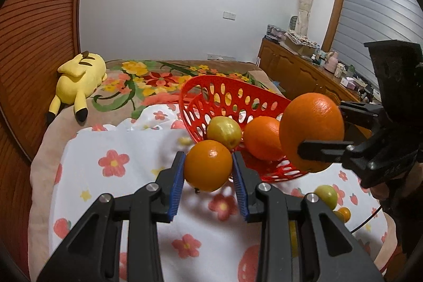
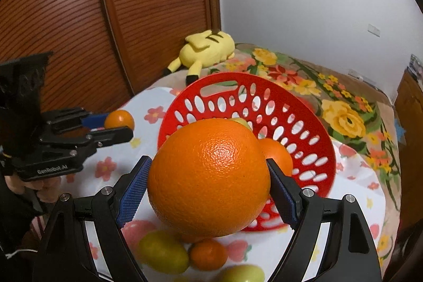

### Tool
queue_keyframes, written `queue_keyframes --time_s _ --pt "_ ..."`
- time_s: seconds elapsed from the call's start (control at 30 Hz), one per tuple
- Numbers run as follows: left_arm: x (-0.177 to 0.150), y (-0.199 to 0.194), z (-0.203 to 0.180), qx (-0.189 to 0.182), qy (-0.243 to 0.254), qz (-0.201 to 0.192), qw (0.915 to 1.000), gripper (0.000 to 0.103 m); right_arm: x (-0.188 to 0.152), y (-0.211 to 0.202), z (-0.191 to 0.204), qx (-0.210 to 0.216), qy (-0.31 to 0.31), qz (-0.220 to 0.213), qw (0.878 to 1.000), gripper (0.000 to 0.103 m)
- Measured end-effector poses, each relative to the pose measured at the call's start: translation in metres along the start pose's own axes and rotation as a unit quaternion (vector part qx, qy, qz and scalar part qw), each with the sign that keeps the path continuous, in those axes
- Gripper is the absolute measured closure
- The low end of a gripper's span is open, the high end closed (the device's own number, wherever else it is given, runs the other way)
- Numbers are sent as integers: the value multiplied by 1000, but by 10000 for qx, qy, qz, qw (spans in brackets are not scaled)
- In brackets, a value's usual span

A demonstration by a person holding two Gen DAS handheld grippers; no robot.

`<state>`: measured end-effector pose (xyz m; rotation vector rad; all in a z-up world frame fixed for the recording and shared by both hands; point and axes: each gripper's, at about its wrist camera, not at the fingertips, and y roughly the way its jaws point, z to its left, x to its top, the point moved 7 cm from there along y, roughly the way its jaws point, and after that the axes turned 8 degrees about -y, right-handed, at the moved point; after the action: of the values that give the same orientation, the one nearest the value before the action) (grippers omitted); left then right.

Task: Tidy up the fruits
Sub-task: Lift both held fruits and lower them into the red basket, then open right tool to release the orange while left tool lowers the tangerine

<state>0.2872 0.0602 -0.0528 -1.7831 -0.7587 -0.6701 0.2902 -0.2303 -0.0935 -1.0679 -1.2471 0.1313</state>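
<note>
My left gripper (image 1: 208, 165) is shut on a small orange (image 1: 208, 165), held above the flowered sheet in front of the red basket (image 1: 224, 89). From the right wrist view this left gripper (image 2: 120, 124) shows at the left with the small orange (image 2: 119, 119). My right gripper (image 2: 208, 185) is shut on a big orange (image 2: 208, 185) just before the tilted red basket (image 2: 312, 149). That big orange (image 1: 312, 131) hangs at the basket's right side in the left wrist view, in the right gripper (image 1: 321, 135). Inside the basket lie an orange (image 1: 261, 138) and a yellow-green fruit (image 1: 224, 132).
Loose fruit lies on the sheet: a green one (image 1: 326, 196) and a small orange one (image 1: 344, 213); a yellow-green one (image 2: 163, 251), a small orange (image 2: 208, 255) and a green one (image 2: 242, 274). A yellow plush toy (image 1: 79, 78) lies by the wooden wall. A cluttered sideboard (image 1: 312, 73) stands at the right.
</note>
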Motion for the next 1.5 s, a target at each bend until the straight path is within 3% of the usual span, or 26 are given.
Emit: queue_keyframes --time_s 0.83,0.97,1.2,1.5 --pt "5 19 2 -110 23 82 9999 71 -11 63 -3 5 -339 807 9962 16" --pt "3 22 1 -123 23 72 9999 71 -8 65 -2 6 -347 758 9965 16" --pt "4 23 3 -117 17 87 9999 70 15 45 -12 -124 -182 261 9994 17" --pt "18 35 -1 -96 104 41 9999 70 3 15 -33 -335 91 91 9994 17"
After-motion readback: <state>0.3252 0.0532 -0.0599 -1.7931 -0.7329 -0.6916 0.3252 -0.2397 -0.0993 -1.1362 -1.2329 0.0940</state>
